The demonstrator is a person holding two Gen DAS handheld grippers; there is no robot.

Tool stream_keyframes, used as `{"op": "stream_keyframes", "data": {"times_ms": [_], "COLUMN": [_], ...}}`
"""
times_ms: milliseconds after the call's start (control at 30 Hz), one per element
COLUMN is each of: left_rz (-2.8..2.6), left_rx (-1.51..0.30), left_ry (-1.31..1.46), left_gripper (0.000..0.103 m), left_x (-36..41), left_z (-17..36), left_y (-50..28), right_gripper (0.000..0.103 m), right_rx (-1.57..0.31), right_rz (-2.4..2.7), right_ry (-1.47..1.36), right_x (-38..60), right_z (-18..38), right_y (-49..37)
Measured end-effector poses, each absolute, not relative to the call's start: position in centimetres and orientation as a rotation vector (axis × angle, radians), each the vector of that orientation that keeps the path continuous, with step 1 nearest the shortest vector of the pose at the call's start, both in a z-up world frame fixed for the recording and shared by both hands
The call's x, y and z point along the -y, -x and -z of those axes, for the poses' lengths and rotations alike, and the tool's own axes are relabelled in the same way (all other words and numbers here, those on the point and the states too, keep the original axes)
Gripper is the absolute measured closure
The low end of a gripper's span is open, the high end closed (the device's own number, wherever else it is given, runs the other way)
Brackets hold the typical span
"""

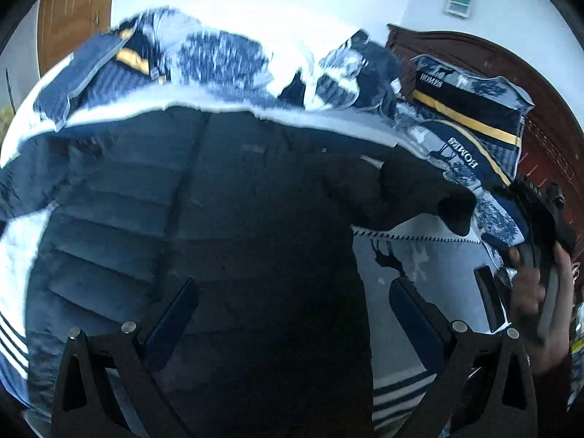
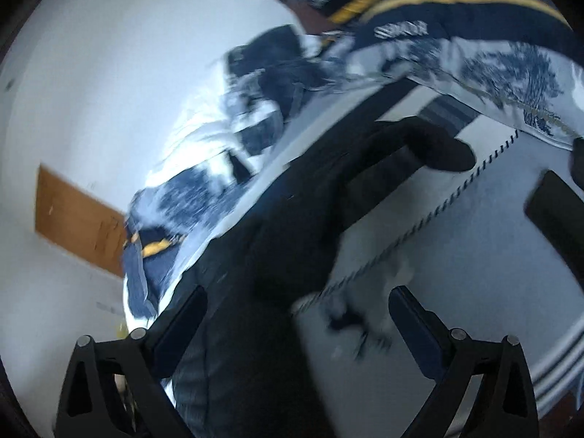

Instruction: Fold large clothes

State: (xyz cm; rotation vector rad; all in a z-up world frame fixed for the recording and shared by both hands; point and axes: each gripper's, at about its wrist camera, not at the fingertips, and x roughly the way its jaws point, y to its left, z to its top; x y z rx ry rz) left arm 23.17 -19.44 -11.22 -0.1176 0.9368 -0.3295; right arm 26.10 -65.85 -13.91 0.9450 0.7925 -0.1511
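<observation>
A bed (image 1: pixel 430 255) with blue-and-white bedding fills both views. The left gripper (image 1: pixel 292 314), jaws spread and empty, hovers over the dark jacket (image 1: pixel 204 219) lying flat at twelve o'clock. The right gripper (image 2: pixel 297 319), likewise spread, has its sleeve (image 2: pixel 412 149) at one o'clock.

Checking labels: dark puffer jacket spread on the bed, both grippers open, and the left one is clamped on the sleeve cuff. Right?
Not the last part. In the left wrist view the left gripper is open over the jacket, clamping nothing; the sleeve cuff lies apart. The right gripper is open too.
</observation>
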Motion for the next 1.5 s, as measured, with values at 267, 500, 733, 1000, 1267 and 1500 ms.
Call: {"op": "stream_keyframes", "data": {"times_ms": [267, 500, 733, 1000, 1267, 1500], "left_rz": [0.307, 0.280, 0.244, 0.128, -0.005, -0.061], "left_rx": [-1.015, -1.018, -0.990, -0.964, -0.990, -0.988], "left_ry": [0.113, 0.111, 0.162, 0.244, 0.328, 0.367], "left_gripper": [0.000, 0.000, 0.000, 0.000, 0.000, 0.000], "left_x": [19.0, 17.0, 12.9, 4.8, -4.0, -7.5], "left_z": [16.0, 16.1, 14.6, 14.3, 17.0, 17.2], "left_y": [-24.6, -23.8, -22.2, -19.9, -18.7, -18.0], "right_gripper": [0.010, 0.095, 0.097, 0.097, 0.097, 0.044], "right_rx": [-0.763, -0.774, -0.586, -0.586, -0.791, -1.037], "right_rz": [0.250, 0.379, 0.134, -0.180, -0.329, -0.458], "right_ry": [-1.173, -1.040, -0.429, 0.021, 0.111, 0.023], "right_x": [75.0, 76.2, 59.9, 34.4, 18.6, 14.5], "right_z": [20.1, 18.8, 3.0, 1.0, 13.7, 22.6], "right_y": [-33.5, -35.1, -35.1, -35.7, -36.8, -37.5]}}
